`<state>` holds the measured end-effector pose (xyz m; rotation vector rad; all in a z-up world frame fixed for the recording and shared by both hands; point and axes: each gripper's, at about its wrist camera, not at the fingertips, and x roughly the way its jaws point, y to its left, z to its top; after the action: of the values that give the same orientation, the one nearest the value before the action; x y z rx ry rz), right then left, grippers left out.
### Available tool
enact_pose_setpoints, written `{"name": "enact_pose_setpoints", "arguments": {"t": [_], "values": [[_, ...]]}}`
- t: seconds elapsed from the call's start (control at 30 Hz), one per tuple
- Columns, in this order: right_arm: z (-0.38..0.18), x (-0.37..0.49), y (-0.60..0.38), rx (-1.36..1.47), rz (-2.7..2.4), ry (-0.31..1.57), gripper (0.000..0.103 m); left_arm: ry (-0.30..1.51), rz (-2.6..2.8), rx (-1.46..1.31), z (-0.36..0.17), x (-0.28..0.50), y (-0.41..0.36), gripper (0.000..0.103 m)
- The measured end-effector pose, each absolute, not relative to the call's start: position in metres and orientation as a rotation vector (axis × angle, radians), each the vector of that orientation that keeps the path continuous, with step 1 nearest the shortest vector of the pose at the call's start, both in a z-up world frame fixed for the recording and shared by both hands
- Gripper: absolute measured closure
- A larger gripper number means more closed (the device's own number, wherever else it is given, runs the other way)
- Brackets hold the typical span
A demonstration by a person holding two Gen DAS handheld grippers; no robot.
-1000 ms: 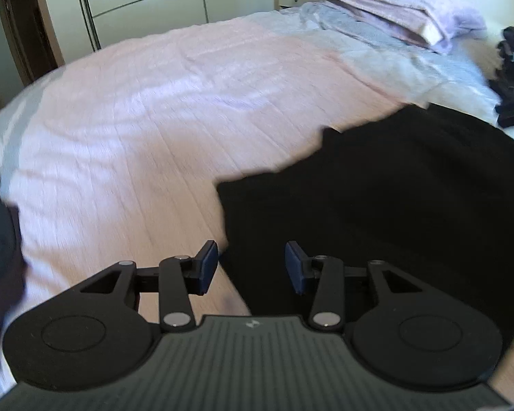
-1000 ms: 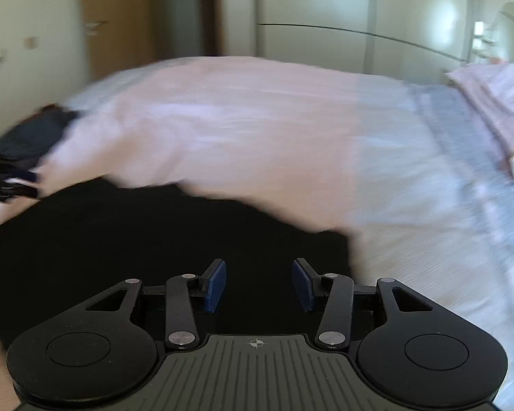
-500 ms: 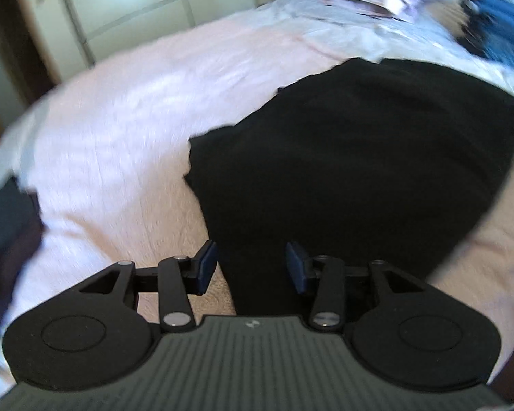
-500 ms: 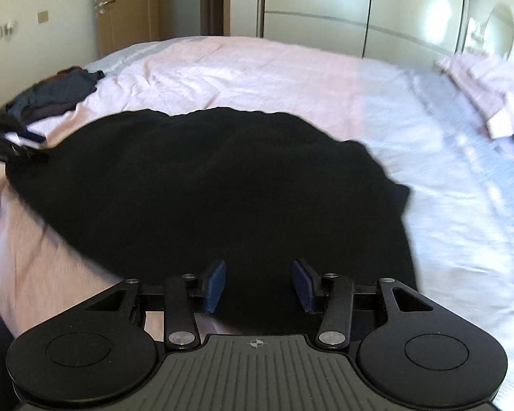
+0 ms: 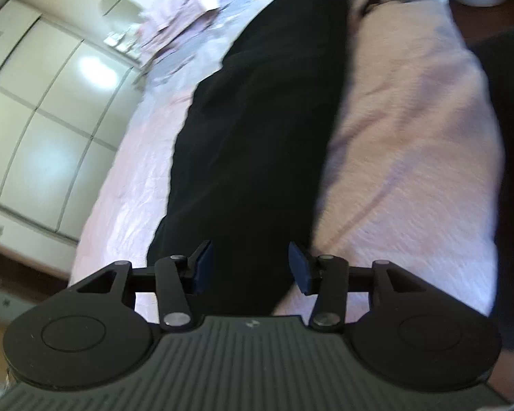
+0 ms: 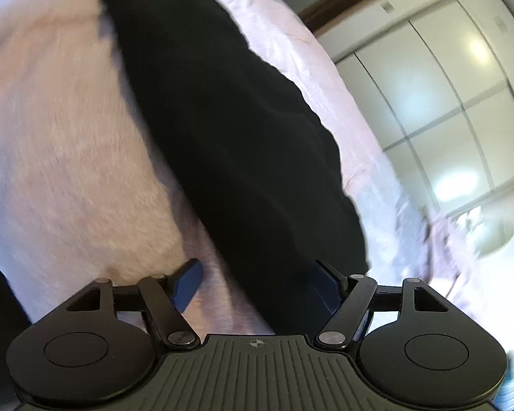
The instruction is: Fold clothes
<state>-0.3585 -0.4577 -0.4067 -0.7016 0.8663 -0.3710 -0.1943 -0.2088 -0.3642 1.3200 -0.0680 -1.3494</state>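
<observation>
While both views blur, a black garment [image 5: 257,144] lies as a long, matte strip on the bed [image 5: 411,130], whose pink cover looks crinkled. Left gripper [image 5: 248,267] and right gripper [image 6: 253,284] hold jaws wide, apparently gripping nothing. Glossy wardrobe [image 5: 44,130] at 9 o'clock.

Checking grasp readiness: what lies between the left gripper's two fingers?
In the left wrist view, the near end of the black garment fills the gap of the open left gripper, with the pink bedspread alongside.
</observation>
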Motion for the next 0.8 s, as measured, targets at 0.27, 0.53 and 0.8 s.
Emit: {"name": "enact_pose_setpoints", "arguments": {"t": [0.27,0.53,0.8], "values": [[-0.428,-0.354,-0.471,-0.863,-0.382,0.911,0.055,-0.143,-1.206,1.436,-0.394,-0.178,-0.213,0.059],[-0.45,-0.349,-0.483,-0.984,-0.362,0.928,0.056,-0.233,-1.099,1.594,-0.424,-0.159,-0.235,0.087],[-0.423,-0.373,-0.52,-1.011,-0.38,0.932,0.082,-0.169,-1.258,1.415,-0.37,-0.194,-0.219,0.094]]}}
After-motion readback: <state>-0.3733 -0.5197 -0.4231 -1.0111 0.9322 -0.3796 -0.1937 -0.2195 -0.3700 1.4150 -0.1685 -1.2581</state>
